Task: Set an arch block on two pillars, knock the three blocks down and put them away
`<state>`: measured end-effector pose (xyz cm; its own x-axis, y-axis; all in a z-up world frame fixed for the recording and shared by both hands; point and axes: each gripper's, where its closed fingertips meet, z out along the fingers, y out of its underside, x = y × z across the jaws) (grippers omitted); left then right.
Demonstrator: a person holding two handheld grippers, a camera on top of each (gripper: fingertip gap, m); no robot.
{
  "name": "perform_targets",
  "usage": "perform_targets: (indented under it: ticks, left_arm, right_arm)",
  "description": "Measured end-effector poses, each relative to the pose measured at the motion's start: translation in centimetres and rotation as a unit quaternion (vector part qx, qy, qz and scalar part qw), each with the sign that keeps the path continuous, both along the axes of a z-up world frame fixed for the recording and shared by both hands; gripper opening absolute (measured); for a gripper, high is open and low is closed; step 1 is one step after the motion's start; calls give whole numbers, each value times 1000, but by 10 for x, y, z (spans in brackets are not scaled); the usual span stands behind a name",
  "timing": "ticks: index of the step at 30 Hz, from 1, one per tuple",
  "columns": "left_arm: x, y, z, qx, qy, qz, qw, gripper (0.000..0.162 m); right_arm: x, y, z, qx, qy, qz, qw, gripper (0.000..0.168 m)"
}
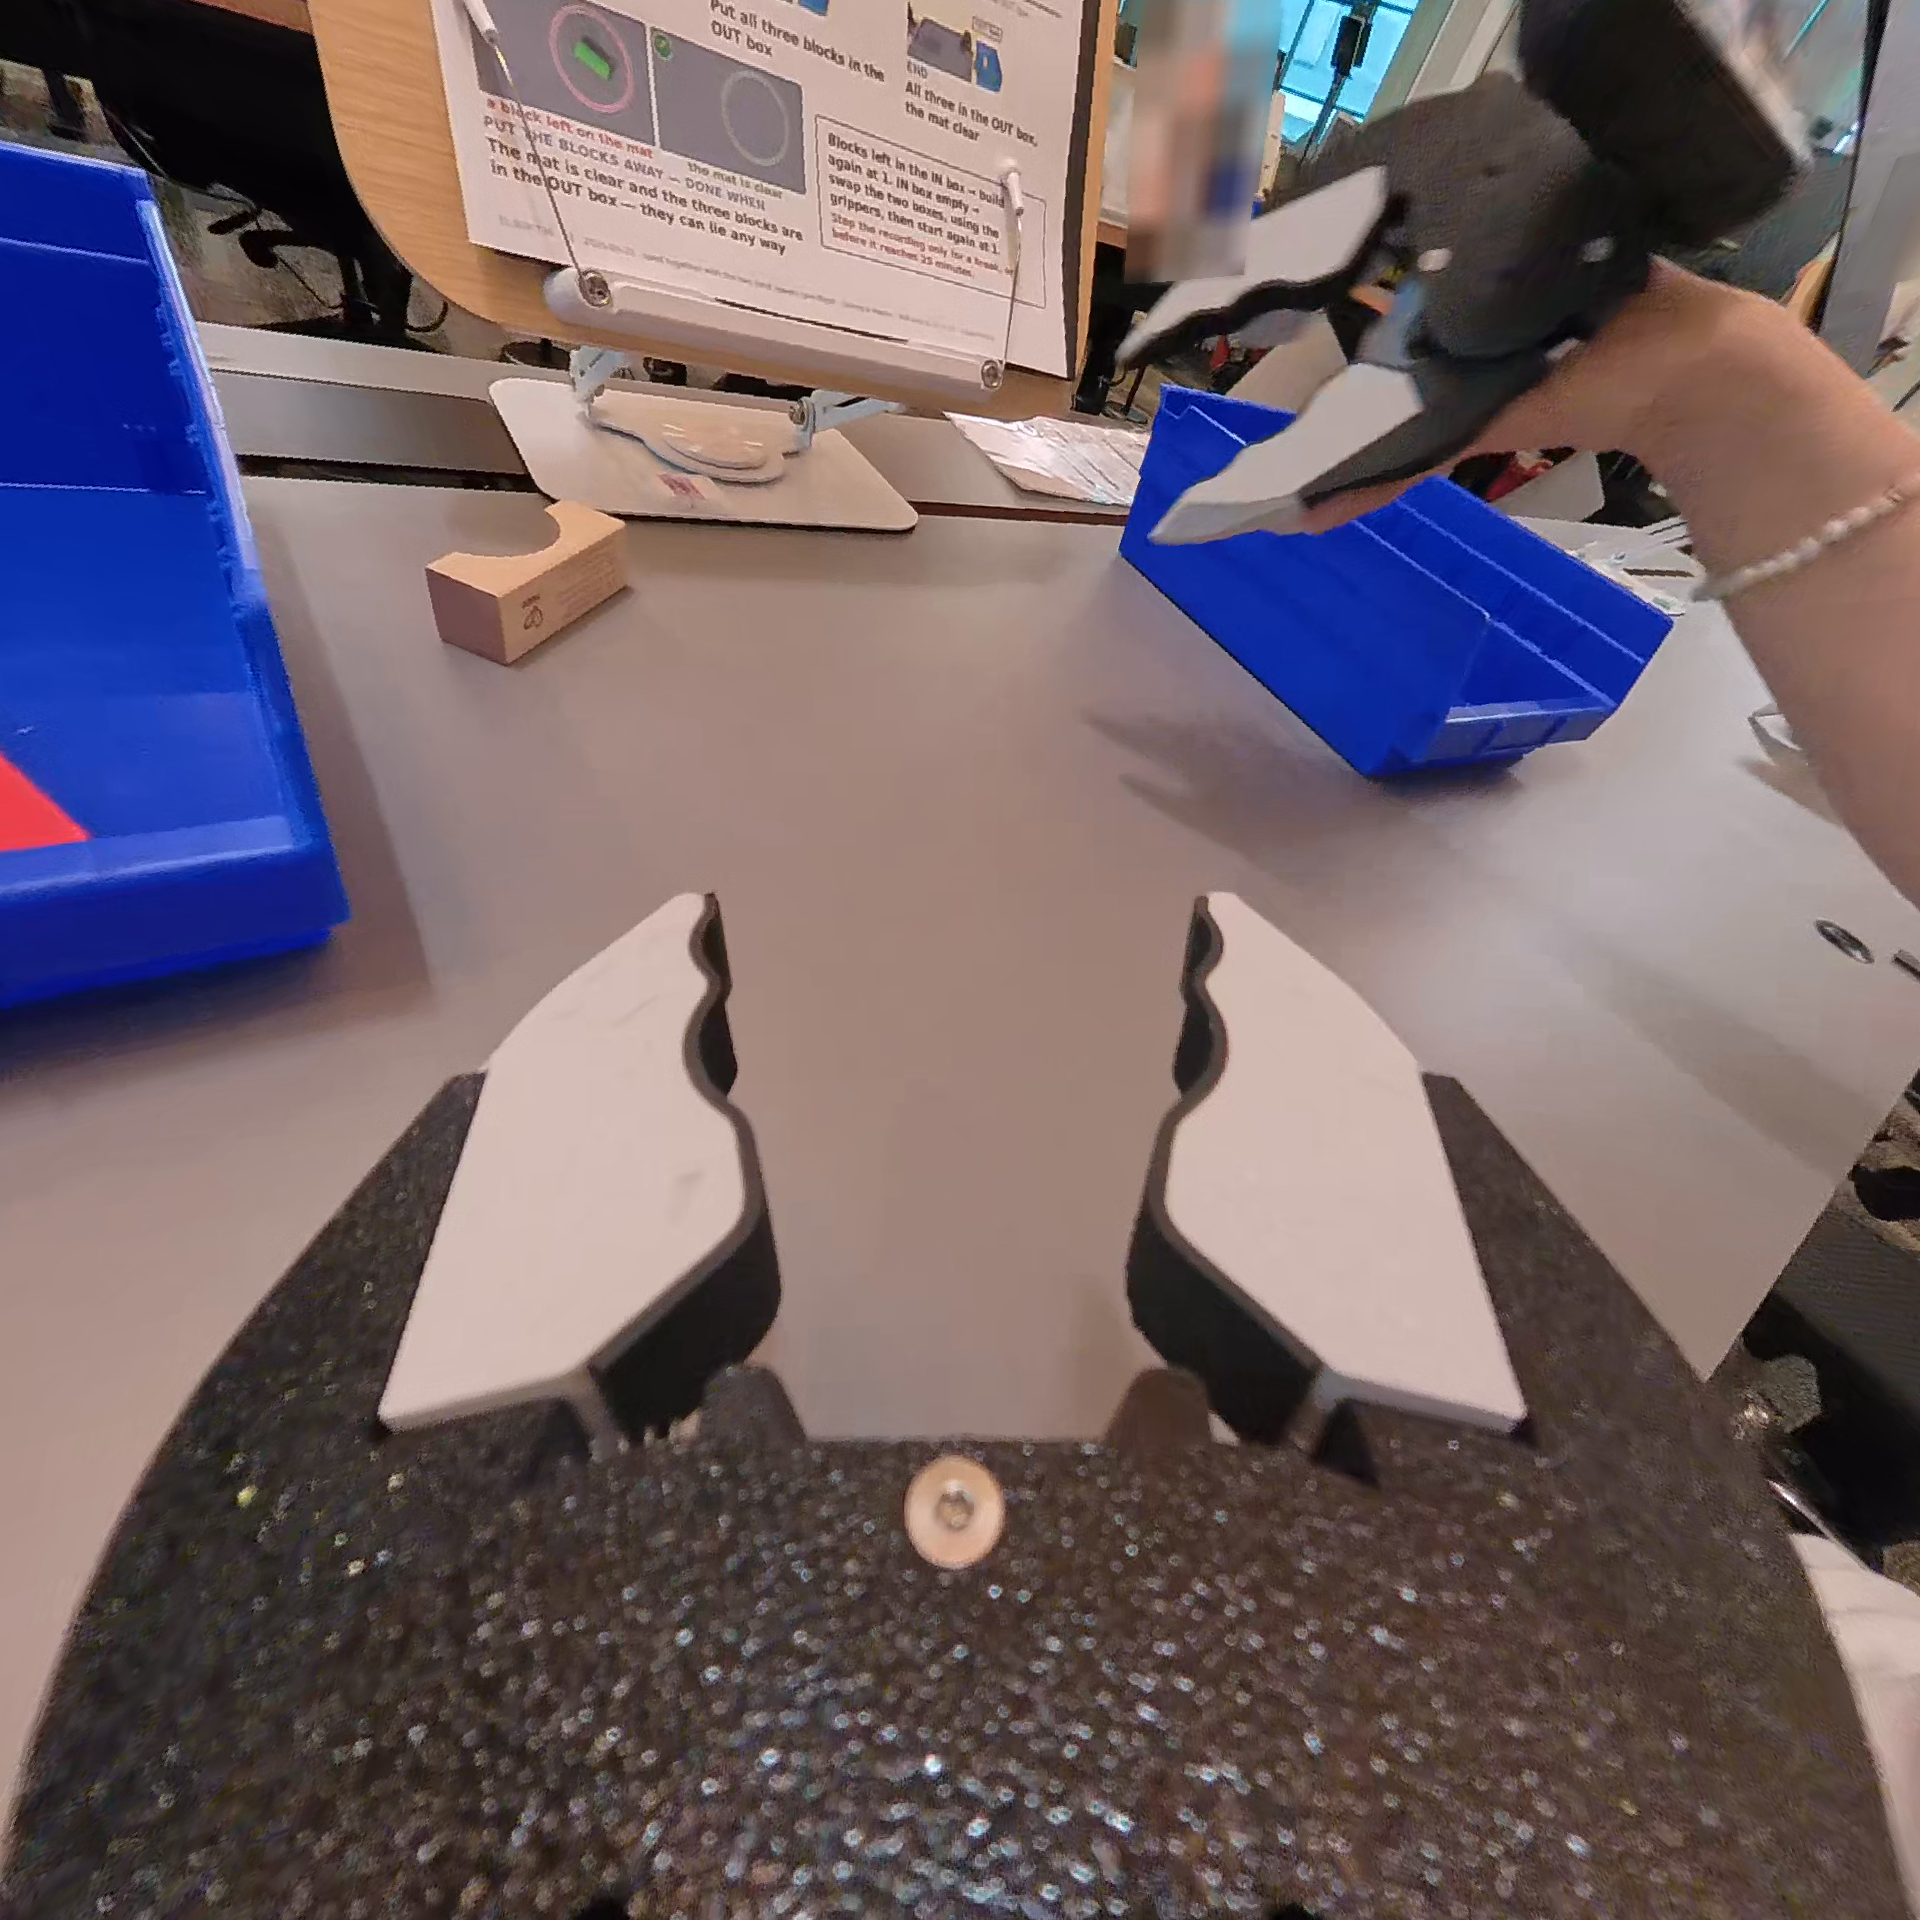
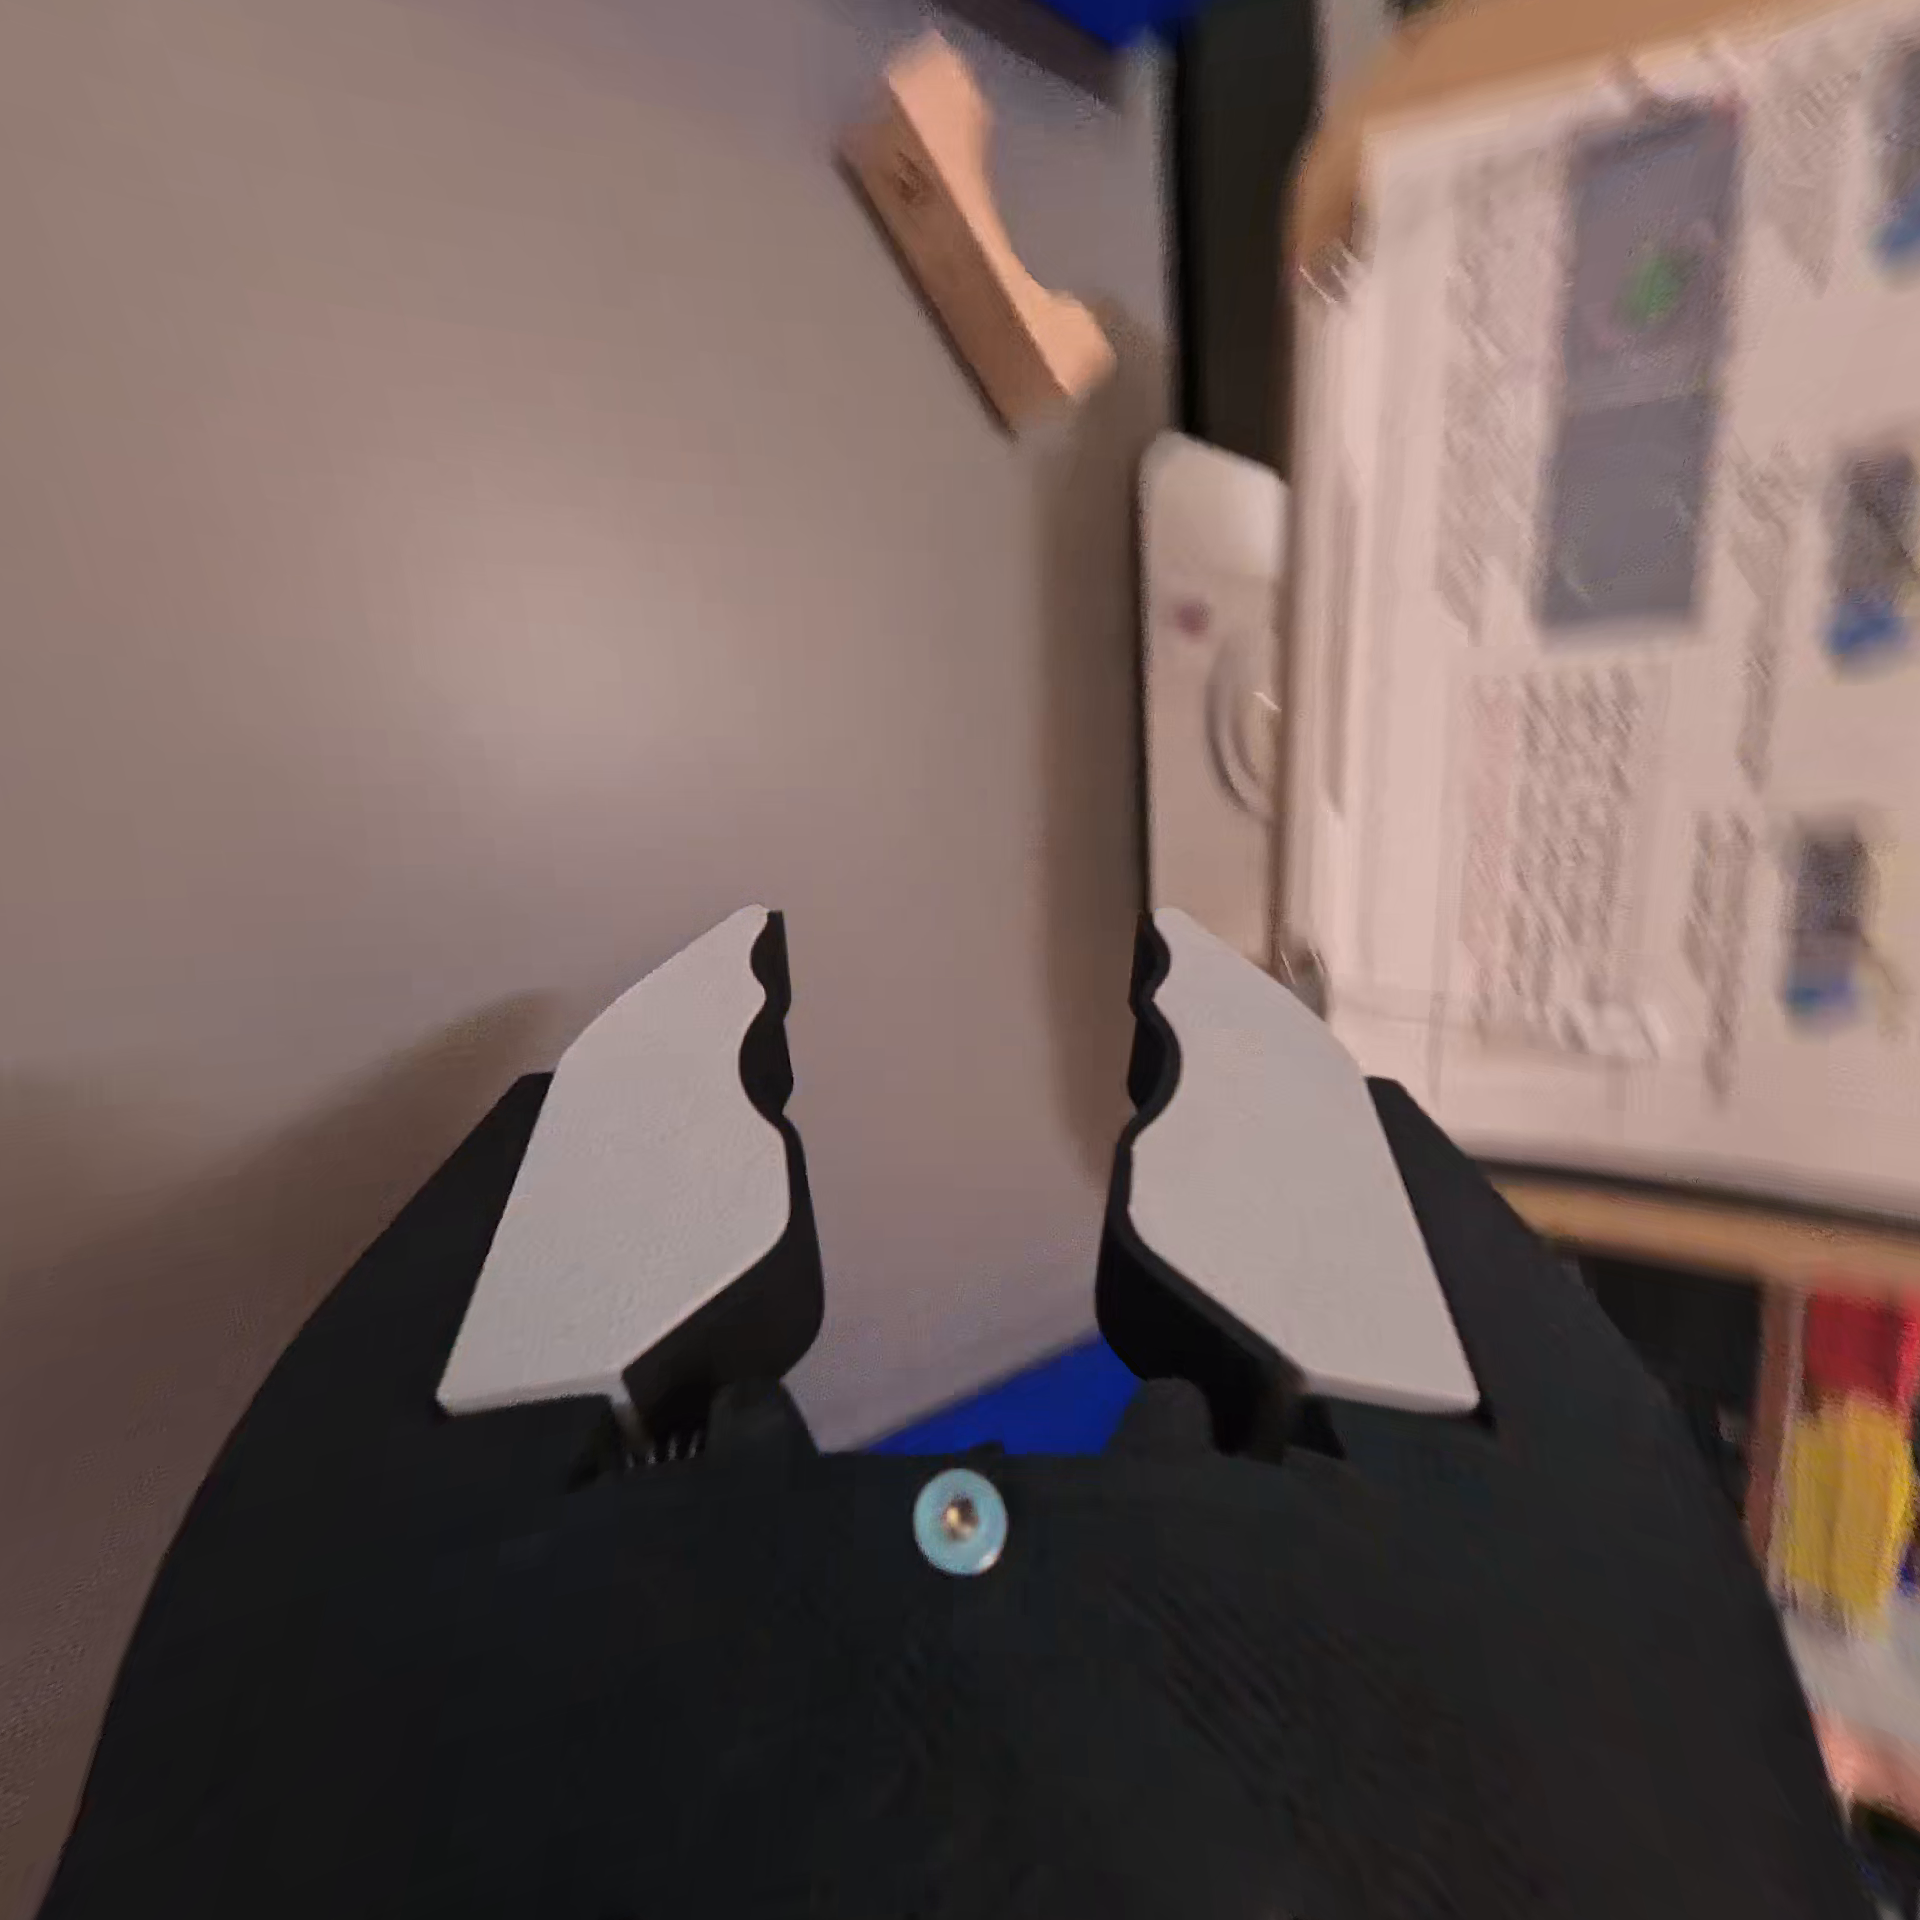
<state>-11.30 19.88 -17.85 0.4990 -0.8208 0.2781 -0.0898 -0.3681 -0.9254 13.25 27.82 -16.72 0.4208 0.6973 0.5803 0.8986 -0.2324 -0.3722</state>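
My left gripper (image 1: 956, 904) is open and empty over the bare grey table (image 1: 935, 748). A wooden arch block (image 1: 525, 582) lies on the table ahead of it to the left. My right gripper (image 2: 961, 920) is open and empty, rolled on its side; it shows in the left wrist view (image 1: 1148, 447) held in a hand above a tipped blue bin (image 1: 1413, 634). The same wooden block (image 2: 977, 229) lies ahead of it in the blurred right wrist view. A second blue bin (image 1: 135, 582) at the left holds a red piece (image 1: 31, 800).
An instruction sheet on a wooden stand (image 1: 769, 156) rises at the table's back, on a white base plate (image 1: 707, 457). It also shows in the right wrist view (image 2: 1621, 582). The table's right edge (image 1: 1787, 1247) drops off near my left gripper. The left gripper's tips are roughly 25 centimetres from the right gripper's.
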Motion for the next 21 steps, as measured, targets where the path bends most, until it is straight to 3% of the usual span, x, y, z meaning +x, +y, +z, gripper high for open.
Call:
perform_targets:
  ticks: [3,8,11,21]
  left_arm:
    - [-2,0,-2,-4,4,0,1000,83]
    - [-10,10,9,0,-10,13,1000,83]
    - [-17,14,13,5,-9,18,1000,83]
    - [-43,25,16,-7,-33,40,999,83]
  right_arm:
    - [-51,33,-23,-54,-13,97,994,63]
    - [-111,99,-44,-92,-4,133,987,63]
    - [-120,122,-60,-115,-54,143,982,59]
    - [-126,161,-90,-153,-91,135,975,42]
